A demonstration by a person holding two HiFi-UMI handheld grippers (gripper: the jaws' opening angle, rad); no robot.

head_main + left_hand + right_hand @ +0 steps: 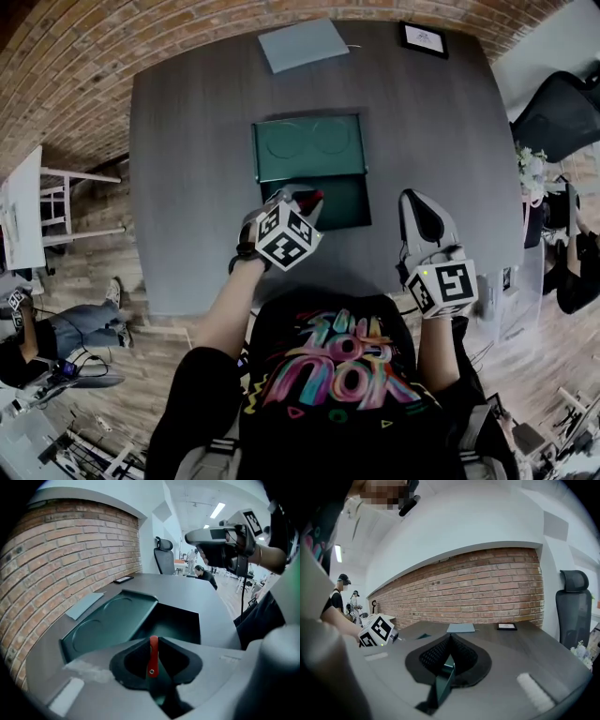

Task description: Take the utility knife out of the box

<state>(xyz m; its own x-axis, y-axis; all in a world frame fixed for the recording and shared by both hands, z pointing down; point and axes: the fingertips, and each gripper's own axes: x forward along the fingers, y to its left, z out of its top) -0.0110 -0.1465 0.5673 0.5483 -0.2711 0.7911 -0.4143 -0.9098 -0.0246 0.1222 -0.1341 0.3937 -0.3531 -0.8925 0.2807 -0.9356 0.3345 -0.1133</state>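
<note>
The left gripper (pixel 302 202) is clenched on the red utility knife (pixel 153 654) and holds it just above the open green box (pixel 345 204), apparently to clear the rim. The right gripper (pixel 419 214) rests closed and empty at the right.

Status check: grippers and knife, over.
Left gripper clamped on utility knife, above open box. Right gripper shut, empty, aside. Nothing in the way.
</note>
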